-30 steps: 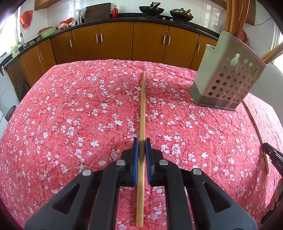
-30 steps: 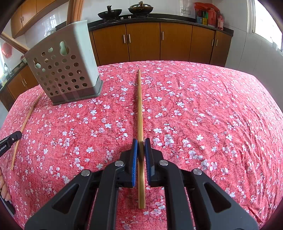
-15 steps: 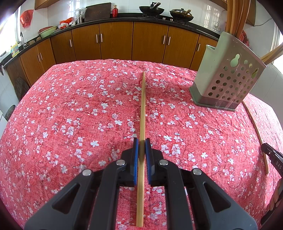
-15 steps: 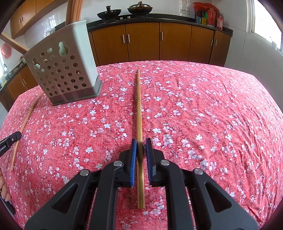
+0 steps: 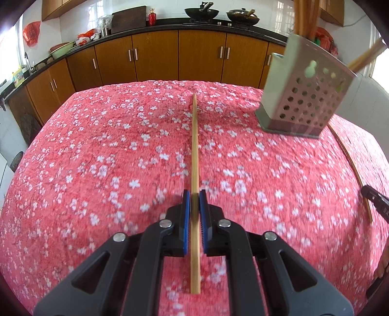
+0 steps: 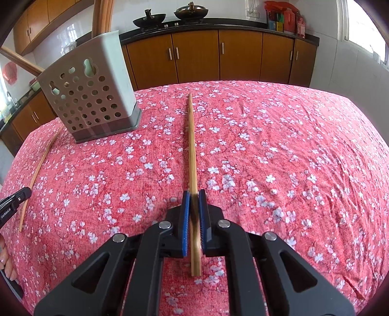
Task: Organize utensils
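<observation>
Each gripper, left (image 5: 193,206) and right (image 6: 193,206), was clamped on a chopstick (image 5: 194,150) (image 6: 192,145) pointing straight ahead; the holder (image 5: 301,97) (image 6: 90,97) stood between them.

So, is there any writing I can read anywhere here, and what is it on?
"GenRobot.AI": side of the left gripper, right wrist view.
"DA", cut off at the picture's edge: side of the right gripper, left wrist view.
Labels on the packages on the counter: too small to read.
</observation>
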`<move>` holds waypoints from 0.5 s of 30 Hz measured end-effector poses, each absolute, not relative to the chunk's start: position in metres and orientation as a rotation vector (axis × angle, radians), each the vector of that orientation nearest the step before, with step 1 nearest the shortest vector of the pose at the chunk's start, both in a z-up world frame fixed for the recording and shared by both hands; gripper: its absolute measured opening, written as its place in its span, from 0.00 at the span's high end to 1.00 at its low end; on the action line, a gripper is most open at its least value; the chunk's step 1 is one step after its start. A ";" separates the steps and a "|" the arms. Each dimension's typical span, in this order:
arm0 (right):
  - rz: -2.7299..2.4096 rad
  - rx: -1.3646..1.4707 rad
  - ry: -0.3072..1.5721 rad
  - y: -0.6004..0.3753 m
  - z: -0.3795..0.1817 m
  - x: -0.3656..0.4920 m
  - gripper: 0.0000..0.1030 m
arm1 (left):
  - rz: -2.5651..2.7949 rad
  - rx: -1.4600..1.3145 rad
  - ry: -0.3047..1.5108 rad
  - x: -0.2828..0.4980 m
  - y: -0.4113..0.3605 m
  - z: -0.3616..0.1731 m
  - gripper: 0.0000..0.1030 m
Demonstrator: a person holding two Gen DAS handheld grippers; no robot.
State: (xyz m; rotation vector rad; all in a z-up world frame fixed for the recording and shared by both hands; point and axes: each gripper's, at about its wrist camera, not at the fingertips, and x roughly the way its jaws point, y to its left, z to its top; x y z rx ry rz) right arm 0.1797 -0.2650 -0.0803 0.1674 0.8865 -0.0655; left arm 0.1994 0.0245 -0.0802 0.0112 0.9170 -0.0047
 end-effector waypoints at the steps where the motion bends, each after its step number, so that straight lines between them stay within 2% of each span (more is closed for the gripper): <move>1: -0.066 0.161 0.886 -0.264 -0.080 0.177 0.92 | -0.010 0.017 0.919 0.196 0.024 -0.080 0.92; 5: -0.061 0.168 0.847 -0.265 -0.069 0.160 0.92 | -0.047 -0.015 0.912 0.181 0.028 -0.069 0.92; 15: -0.050 0.184 0.600 -0.276 0.019 0.133 0.92 | -0.099 -0.081 0.694 0.153 0.031 0.024 0.92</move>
